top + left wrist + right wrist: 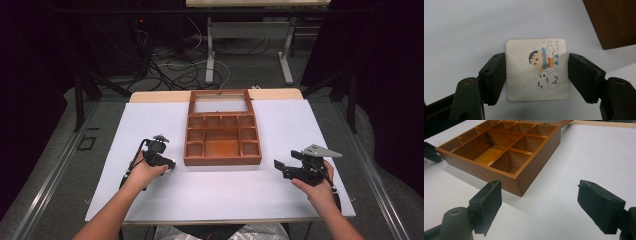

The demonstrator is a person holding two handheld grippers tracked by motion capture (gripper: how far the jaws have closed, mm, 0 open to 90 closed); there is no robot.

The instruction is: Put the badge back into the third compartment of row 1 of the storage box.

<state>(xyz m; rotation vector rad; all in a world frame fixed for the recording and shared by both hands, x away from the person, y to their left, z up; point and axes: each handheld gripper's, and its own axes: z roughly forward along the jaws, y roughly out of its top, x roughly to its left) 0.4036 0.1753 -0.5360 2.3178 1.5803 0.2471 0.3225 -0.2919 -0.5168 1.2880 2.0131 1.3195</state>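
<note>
Jaws of the left gripper [537, 75] flank the flat cartoon coaster [537, 68] on the desk [150, 125] beside the wooden box [222, 131], so squeeze evenly on both edges; right gripper [549, 203] gapes empty.

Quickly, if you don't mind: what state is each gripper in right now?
Left gripper: fingers on both side edges of the cartoon card; grip pressure cannot be told.
Right gripper: open, holding nothing, near the wooden box.
</note>
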